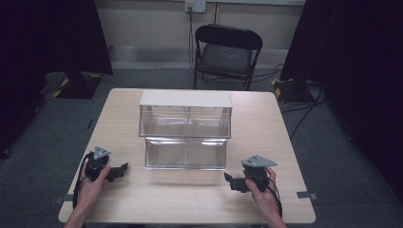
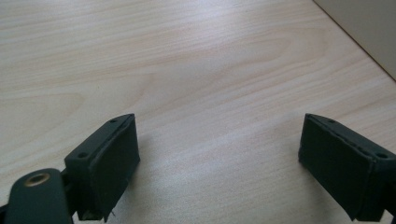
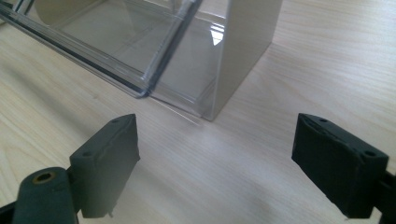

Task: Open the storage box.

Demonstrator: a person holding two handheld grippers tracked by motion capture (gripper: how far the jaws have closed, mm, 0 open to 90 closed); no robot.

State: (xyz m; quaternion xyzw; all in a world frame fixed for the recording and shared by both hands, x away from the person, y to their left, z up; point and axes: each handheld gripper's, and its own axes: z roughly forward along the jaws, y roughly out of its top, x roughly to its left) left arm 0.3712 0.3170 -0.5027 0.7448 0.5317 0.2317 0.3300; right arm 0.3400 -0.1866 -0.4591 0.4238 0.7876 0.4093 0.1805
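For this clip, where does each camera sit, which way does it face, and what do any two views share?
High view: above the person's side, looking forward and down on the table, clear organiser and chair; both hands hold the left gripper and right gripper.
Left gripper view: rides the left gripper, low over bare wood; jaws apart.
Right gripper view: rides the right gripper, facing the organiser's corner; jaws apart.
Shared: high and right gripper views both show the organiser.

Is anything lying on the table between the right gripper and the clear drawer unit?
Nothing visible. The right gripper rests open on the table, and only bare wood shows between its jaws and the near corner of the clear drawer unit.
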